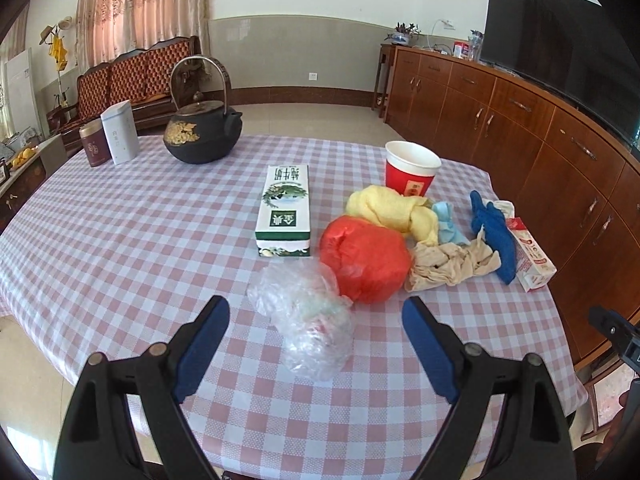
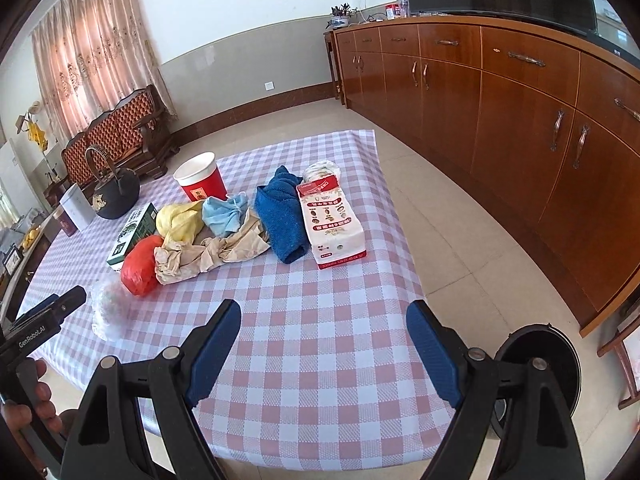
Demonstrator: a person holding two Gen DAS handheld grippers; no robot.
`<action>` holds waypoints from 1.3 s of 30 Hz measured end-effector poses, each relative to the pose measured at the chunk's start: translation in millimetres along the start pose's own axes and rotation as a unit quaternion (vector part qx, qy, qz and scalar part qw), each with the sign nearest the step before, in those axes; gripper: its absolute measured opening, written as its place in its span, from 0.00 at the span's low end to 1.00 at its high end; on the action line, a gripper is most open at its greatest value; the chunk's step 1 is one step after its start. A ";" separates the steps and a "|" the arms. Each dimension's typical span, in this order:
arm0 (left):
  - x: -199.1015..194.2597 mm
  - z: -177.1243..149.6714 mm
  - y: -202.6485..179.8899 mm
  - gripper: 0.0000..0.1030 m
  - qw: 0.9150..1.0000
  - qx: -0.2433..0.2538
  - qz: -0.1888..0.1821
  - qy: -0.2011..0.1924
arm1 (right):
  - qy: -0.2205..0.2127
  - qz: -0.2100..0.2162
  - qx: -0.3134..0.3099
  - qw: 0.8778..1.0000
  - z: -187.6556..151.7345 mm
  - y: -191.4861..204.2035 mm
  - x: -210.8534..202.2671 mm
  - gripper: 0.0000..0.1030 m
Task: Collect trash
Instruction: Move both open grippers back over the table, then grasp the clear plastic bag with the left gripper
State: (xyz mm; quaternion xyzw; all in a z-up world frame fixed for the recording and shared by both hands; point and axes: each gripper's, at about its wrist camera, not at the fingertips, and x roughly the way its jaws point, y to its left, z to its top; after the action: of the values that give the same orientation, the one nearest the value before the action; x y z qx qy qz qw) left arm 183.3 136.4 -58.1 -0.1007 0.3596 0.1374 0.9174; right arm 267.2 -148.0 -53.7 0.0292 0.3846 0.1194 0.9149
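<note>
A crumpled clear plastic bag lies on the checked table, between the open fingers of my left gripper, which does not touch it. Behind it lie a red plastic bag, crumpled brown paper, a yellow cloth, a light blue wad, a blue towel, a red-and-white carton and a red paper cup. My right gripper is open and empty over the near table, short of the carton and the brown paper.
A green-and-white box, a black iron kettle and two tea tins stand farther back. A black trash bin stands on the floor by the table's right corner. Wooden cabinets line the right wall.
</note>
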 end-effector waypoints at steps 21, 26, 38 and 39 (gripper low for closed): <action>58.0 -11.1 12.8 0.87 0.999 -0.010 0.012 0.043 | 0.027 -0.010 0.001 1.000 21.4 2.7 67.4 0.84; 64.5 -13.9 12.2 0.79 0.999 -0.021 -0.001 0.042 | 0.023 -0.010 0.001 1.000 24.6 4.7 75.0 0.84; 46.6 7.8 17.8 0.50 0.997 -0.065 -0.041 -0.025 | 0.023 -0.014 0.005 1.000 31.8 -1.5 94.7 0.84; 46.5 12.5 14.9 0.50 0.997 -0.062 -0.044 -0.029 | 0.023 -0.015 0.006 1.000 33.2 -2.7 96.7 0.84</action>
State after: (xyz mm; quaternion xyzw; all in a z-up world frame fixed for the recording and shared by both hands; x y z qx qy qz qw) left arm 219.1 162.3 -82.3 -0.1695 0.3189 0.1217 0.9245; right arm 356.7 -126.1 -98.2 0.0259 0.4067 0.1037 0.9073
